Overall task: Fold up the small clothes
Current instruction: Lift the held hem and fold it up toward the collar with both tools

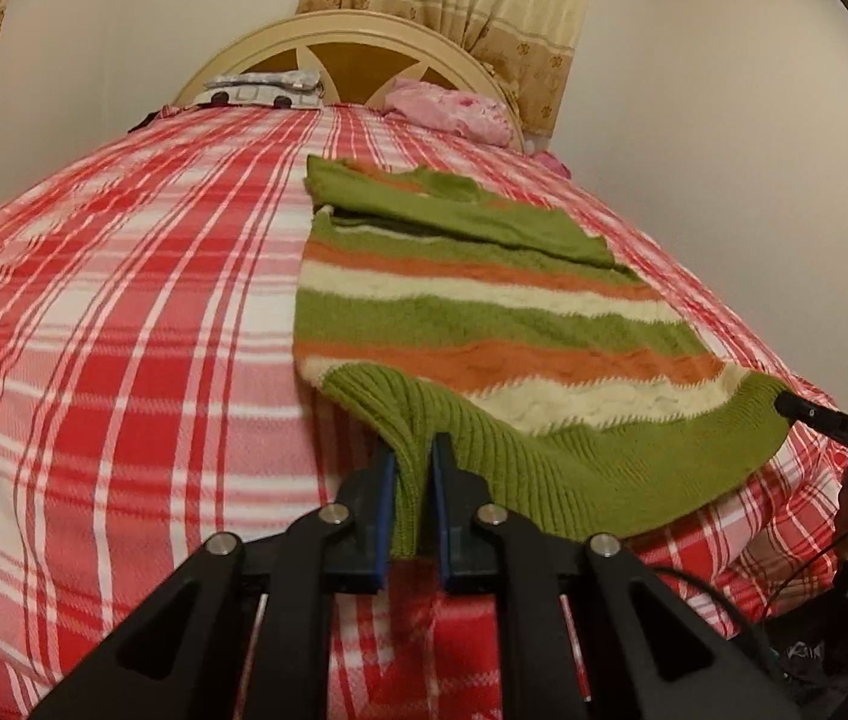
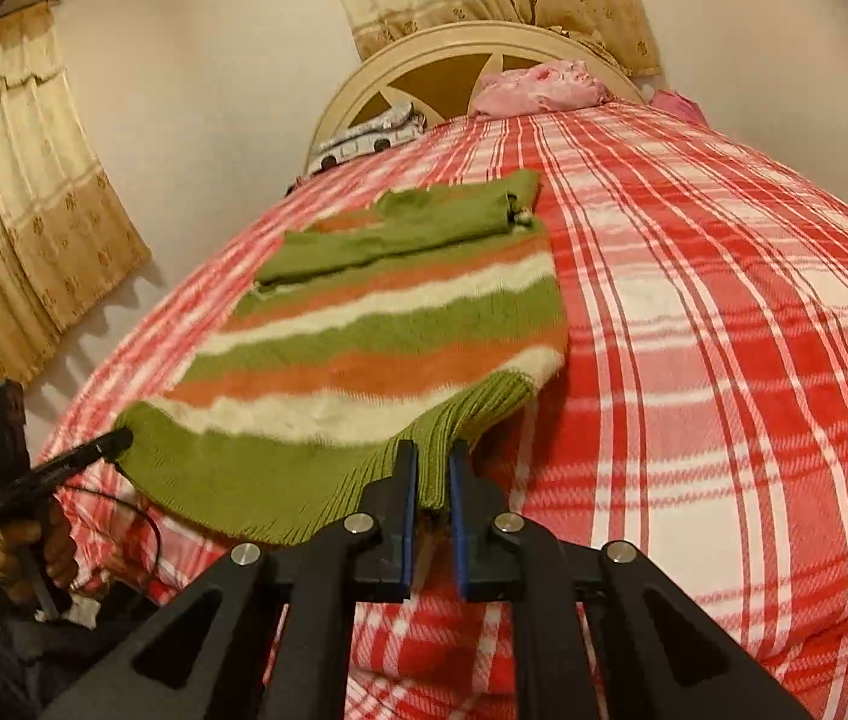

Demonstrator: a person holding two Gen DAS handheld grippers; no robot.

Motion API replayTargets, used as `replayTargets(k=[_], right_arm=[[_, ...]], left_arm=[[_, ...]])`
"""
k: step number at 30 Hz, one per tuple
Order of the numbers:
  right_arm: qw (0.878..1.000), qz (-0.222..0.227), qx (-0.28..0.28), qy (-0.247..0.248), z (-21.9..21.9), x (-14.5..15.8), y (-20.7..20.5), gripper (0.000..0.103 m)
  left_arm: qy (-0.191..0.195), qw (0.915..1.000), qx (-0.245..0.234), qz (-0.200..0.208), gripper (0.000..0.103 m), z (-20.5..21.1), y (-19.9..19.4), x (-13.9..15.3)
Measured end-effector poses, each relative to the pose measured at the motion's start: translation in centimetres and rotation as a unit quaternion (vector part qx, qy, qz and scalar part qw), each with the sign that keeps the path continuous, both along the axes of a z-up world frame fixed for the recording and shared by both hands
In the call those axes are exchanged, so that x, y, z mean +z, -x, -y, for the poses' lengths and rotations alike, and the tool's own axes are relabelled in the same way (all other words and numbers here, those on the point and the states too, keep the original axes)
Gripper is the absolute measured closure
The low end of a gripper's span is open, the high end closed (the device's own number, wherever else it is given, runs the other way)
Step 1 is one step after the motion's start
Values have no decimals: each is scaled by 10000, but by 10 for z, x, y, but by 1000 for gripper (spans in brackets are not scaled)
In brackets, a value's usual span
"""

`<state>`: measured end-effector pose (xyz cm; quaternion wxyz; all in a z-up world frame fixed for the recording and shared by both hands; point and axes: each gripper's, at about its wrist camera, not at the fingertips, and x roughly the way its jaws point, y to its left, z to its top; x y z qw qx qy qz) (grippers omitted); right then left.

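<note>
On the bed, both tongs pinch the striped sweater by its green hem. The left tongs and right tongs grip little knit, so it may slip free.

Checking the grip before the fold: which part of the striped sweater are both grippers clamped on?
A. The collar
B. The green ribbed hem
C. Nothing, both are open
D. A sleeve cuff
B: the left gripper and right gripper each pinch a corner of the sweater's green ribbed hem, lifting it off the plaid bedspread.
</note>
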<state>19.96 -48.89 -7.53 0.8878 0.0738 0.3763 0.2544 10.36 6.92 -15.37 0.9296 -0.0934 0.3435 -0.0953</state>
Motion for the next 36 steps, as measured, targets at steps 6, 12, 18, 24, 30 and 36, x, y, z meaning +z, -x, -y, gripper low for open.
replayTargets(k=[6,12,18,24,30,36], right_arm=[[9995,200,-95,-203,-2,20,-24,100],[9991,306,-12,-294,-10,37,-41,100],[9986,201,-128,-465,2,32,-42,100],[9968,333,-216,-691,8,50,-50,100],[9958,490,-170,-748,-3,70,-71,100],[9957,630,-99,-671,-17,87,-95,100]], left_arm=[[-32,9997,-62,253,93,2,-22,19],[109,9992,-86,370,94,2,-35,35],[394,9986,-45,341,94,-12,-36,40],[494,9981,28,375,94,-19,-51,49],[160,9981,48,592,94,-17,-65,64],[95,9975,72,689,94,-20,-90,74]])
